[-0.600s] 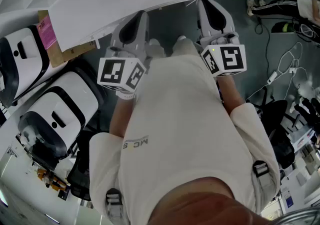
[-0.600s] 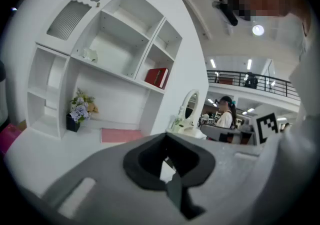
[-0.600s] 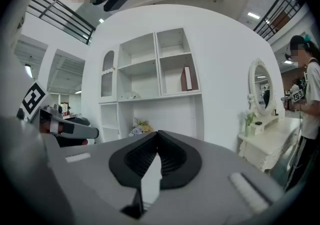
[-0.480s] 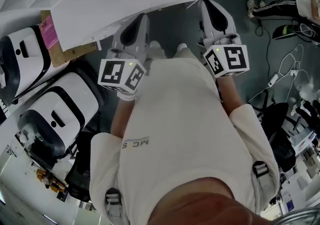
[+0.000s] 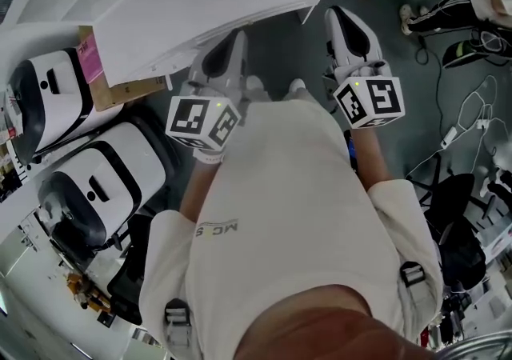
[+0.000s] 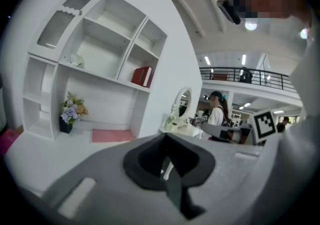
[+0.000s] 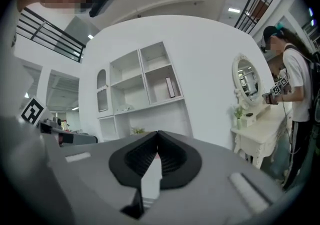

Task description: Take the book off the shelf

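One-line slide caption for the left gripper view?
Left gripper, jaws shut and empty, faces a white shelf with a red book in a right-hand compartment.

We look onto the white shelf [image 6: 132, 45], its open compartments stacked above one wide lower bay. A red book [image 6: 142, 76] stands slightly tilted on the long board that roofs that bay, inside the right-hand compartment. Well to the left on the same board sits a small pale object [image 6: 76, 60], too small for us to identify. On the bay's floor a bunch of flowers [image 6: 71, 109] in a dark pot [image 6: 65, 125] stands at the left. A pink mat [image 6: 112, 135] lies flat to its right, apart from it.
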A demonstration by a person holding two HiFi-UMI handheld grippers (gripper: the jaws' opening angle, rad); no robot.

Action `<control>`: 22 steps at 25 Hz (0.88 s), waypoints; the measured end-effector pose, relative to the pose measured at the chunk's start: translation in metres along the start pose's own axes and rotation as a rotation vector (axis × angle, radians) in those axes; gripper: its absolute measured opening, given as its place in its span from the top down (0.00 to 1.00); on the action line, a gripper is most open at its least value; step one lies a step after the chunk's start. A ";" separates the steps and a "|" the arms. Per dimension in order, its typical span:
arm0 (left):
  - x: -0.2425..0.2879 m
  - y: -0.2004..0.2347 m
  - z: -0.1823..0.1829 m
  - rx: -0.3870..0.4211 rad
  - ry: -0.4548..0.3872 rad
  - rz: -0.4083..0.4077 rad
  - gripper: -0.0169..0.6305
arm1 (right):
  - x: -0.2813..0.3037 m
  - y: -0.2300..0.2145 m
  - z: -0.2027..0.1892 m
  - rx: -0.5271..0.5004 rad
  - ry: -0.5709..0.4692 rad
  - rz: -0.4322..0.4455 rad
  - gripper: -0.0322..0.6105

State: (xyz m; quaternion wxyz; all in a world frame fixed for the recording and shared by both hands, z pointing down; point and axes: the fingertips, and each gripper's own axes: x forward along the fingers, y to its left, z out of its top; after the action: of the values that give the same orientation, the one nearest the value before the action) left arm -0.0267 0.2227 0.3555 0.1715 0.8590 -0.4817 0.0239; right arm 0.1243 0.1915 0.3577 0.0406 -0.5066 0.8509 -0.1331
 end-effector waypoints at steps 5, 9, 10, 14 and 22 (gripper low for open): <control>0.024 -0.032 -0.002 0.029 0.001 -0.010 0.97 | -0.033 -0.036 0.002 -0.014 0.003 -0.019 0.95; 0.043 -0.049 -0.004 0.037 -0.010 -0.010 0.97 | -0.045 -0.060 0.001 -0.050 0.015 -0.022 0.95; 0.049 -0.053 -0.004 0.040 -0.010 -0.009 0.97 | -0.045 -0.065 0.002 -0.055 0.015 -0.017 0.95; 0.068 -0.062 -0.005 0.049 -0.001 -0.011 0.97 | -0.037 -0.079 0.003 -0.064 0.015 0.006 0.95; 0.117 -0.032 0.017 0.053 0.004 -0.025 0.97 | 0.027 -0.088 0.025 -0.118 -0.011 0.043 0.95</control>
State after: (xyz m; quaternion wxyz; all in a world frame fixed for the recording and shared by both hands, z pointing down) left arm 0.0604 0.1360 0.3551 0.1499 0.8692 -0.4698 0.0365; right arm 0.1914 0.1241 0.3594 0.0182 -0.4904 0.8677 -0.0790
